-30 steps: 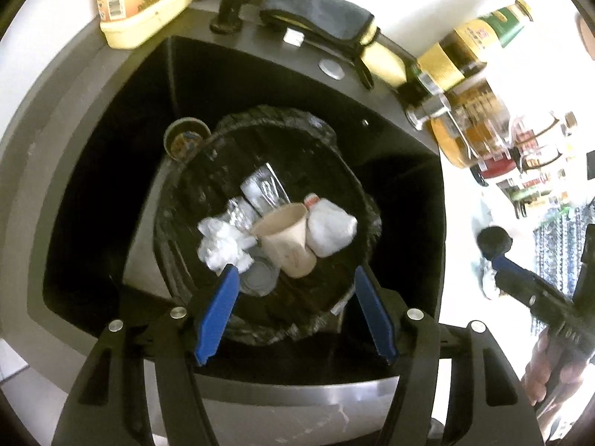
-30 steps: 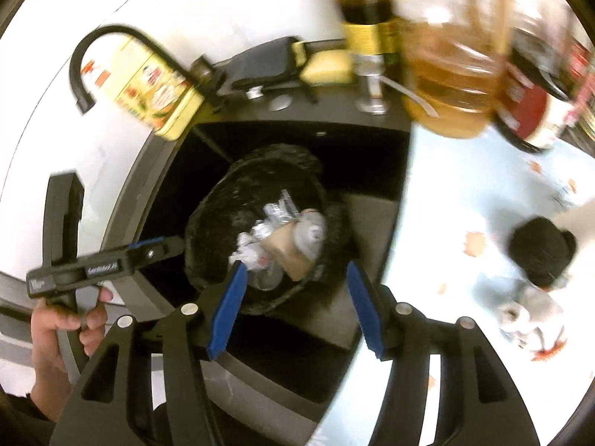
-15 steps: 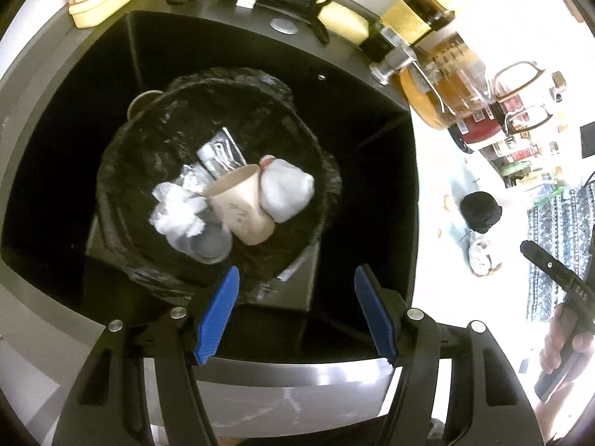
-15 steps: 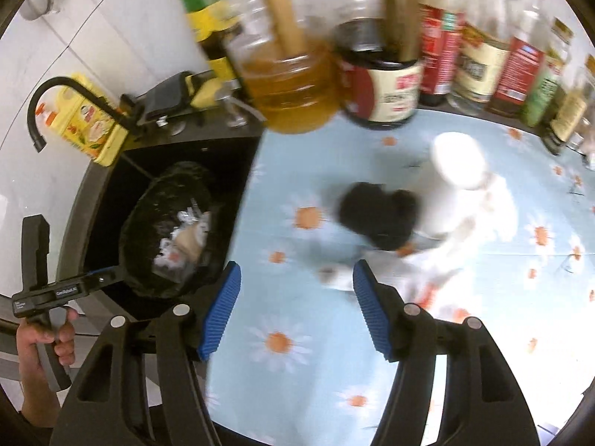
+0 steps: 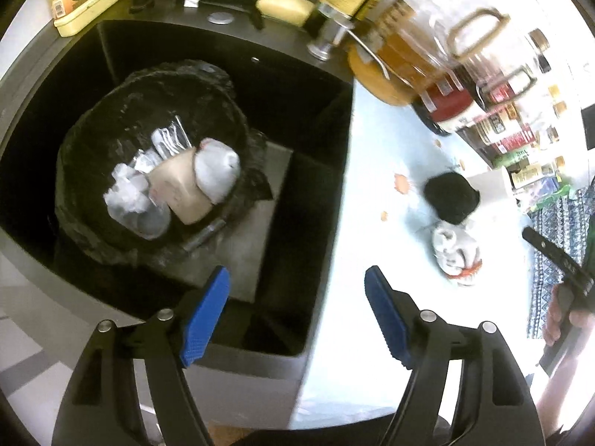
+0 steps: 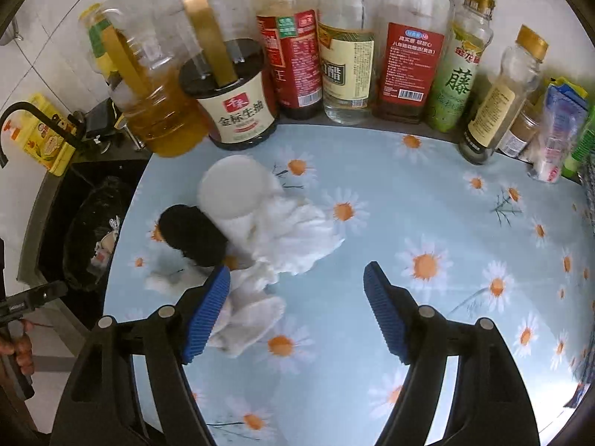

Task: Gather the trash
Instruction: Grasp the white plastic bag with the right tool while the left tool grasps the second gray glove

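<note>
Left wrist view: the left gripper [image 5: 297, 316], its jaws opening with nothing between them, hangs over the edge of a black sink [image 5: 327, 193]. In the sink stands a bin lined with a black bag [image 5: 93, 119], holding a paper cup [image 5: 182, 189] and crumpled white tissue [image 5: 126, 193].

Right wrist view: the right gripper [image 6: 295, 312], jaws opening and empty, hangs over a daisy-print countertop [image 6: 427, 223]. White crumpled tissues [image 6: 290, 238] and a black wad [image 6: 193, 234] lie near its left finger; condiment bottles [image 6: 346, 55] line the back.
</note>
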